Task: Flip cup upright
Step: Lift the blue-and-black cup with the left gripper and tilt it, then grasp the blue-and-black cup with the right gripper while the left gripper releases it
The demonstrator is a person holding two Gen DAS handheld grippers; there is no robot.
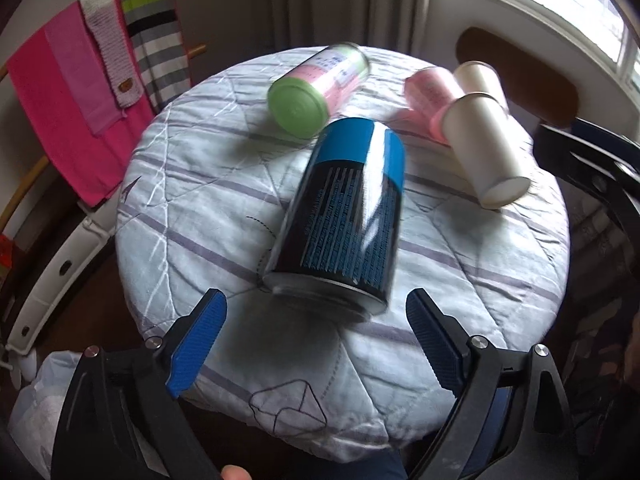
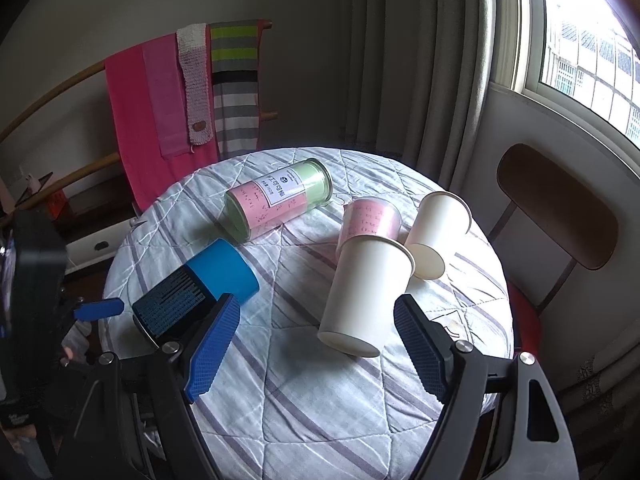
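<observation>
The left hand-held gripper (image 1: pixel 316 344) hangs with its blue pads spread wide, just short of a black-and-blue can (image 1: pixel 340 216) lying on its side on the quilt-covered tabletop (image 1: pixel 192 200). Farther off lie a green-lidded canister (image 1: pixel 316 88), a pink cup (image 1: pixel 430 98) and two white paper cups (image 1: pixel 486 148), all tipped over.

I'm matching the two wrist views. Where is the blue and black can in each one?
Left wrist: the blue and black can lies centre frame, just ahead of the open left gripper.
Right wrist: the can lies at lower left, partly behind a blue finger.
Shared landmark: the green-lidded canister, lying beyond it.
</observation>
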